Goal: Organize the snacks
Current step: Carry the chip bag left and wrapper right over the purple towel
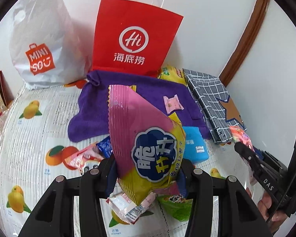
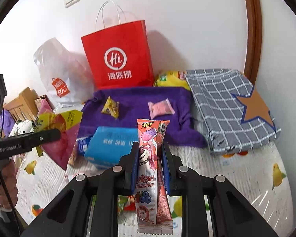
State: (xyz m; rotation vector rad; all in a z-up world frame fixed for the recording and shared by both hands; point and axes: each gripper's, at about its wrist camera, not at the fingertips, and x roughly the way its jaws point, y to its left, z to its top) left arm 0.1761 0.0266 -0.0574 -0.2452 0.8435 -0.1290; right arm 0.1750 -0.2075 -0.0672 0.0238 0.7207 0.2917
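White wall behind, fruit-print tabletop [image 1: 35, 138] below, with the red paper bag [image 2: 119, 59] upright at the back and the purple towel [image 2: 140, 106] before it. Left gripper [image 1: 148, 167] tilts downward, jaws clamped on a pink-and-yellow snack bag [image 1: 146, 138], apparently clear of the tabletop. Right gripper [image 2: 150, 158] angles down too, jaws pinching a strawberry lollipop packet [image 2: 151, 169].
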